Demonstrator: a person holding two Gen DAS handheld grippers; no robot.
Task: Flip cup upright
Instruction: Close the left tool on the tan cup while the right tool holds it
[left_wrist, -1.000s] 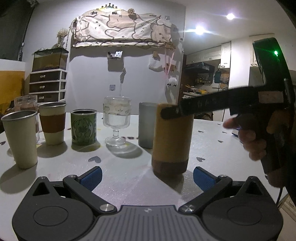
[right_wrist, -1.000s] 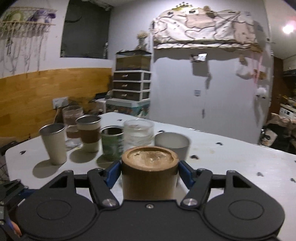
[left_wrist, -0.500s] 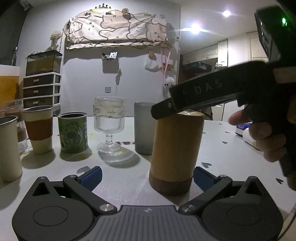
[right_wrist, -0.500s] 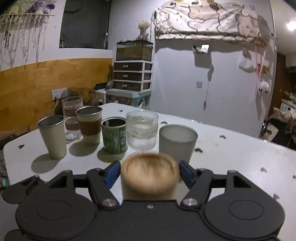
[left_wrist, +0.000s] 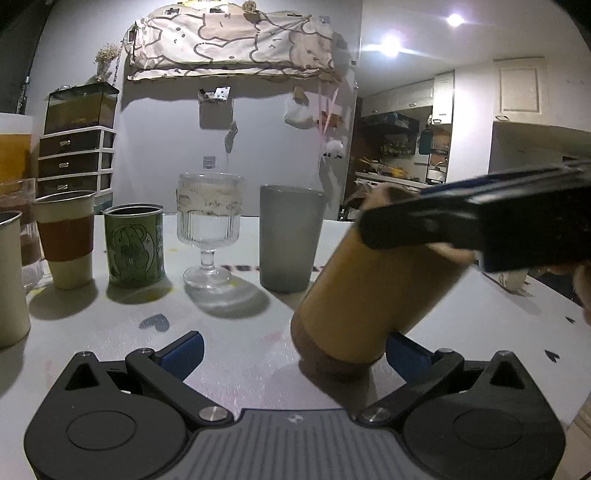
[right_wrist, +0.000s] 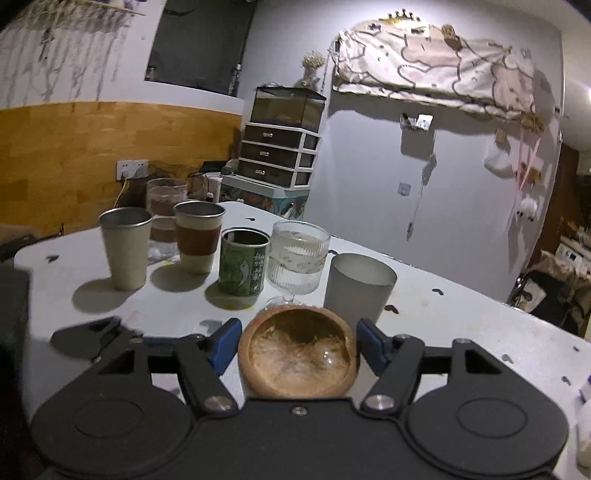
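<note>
Cup of brown wood sits clamped between the blue pads of my right gripper, tilted off the white table, its hollowed end facing my right camera. In my left view the cup leans left at the bottom. My left gripper is spread wide apart, holding nothing. 6 other cups stand behind, among them a grey tumbler.

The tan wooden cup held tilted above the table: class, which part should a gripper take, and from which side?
Take the tan wooden cup across its round side wall near the base end, fingers on opposite sides, as the right gripper does now. The wall is straight and smooth, and the cup leans with its darker rim band lowest, so coming from the base end leaves the rim free to swing upward.
</note>
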